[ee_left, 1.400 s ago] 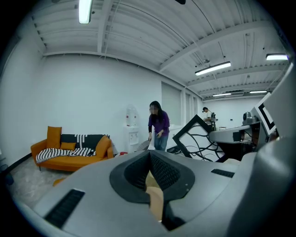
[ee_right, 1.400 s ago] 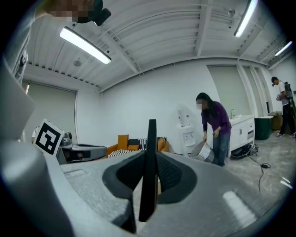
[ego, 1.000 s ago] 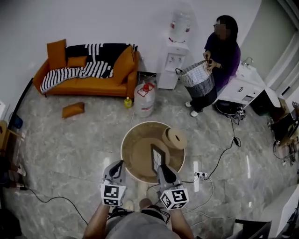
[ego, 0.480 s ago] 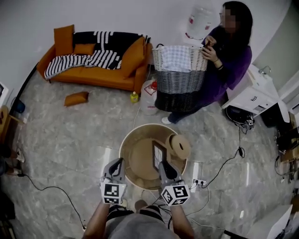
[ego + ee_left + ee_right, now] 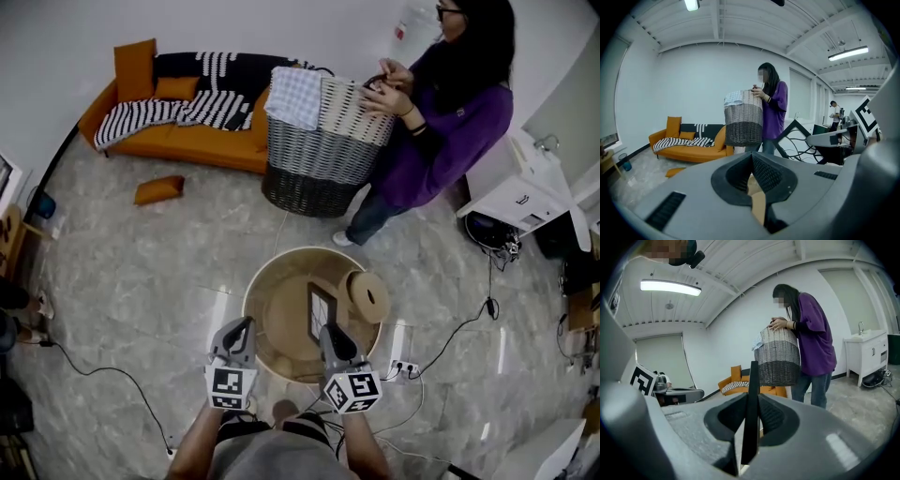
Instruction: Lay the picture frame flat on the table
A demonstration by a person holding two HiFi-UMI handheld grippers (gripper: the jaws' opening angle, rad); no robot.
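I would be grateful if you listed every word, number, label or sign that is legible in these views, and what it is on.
No legible words or numbers anywhere.
Marker cube on the left gripper: black-and-white square code, no text.
Marker cube on the right gripper: the same.
Water bottle behind the person: red mark, too small to read.

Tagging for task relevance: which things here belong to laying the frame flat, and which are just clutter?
Job: picture frame; right claw clamped on it; round table.
Lying about: wooden disc; laundry basket; sofa; floor cushion.
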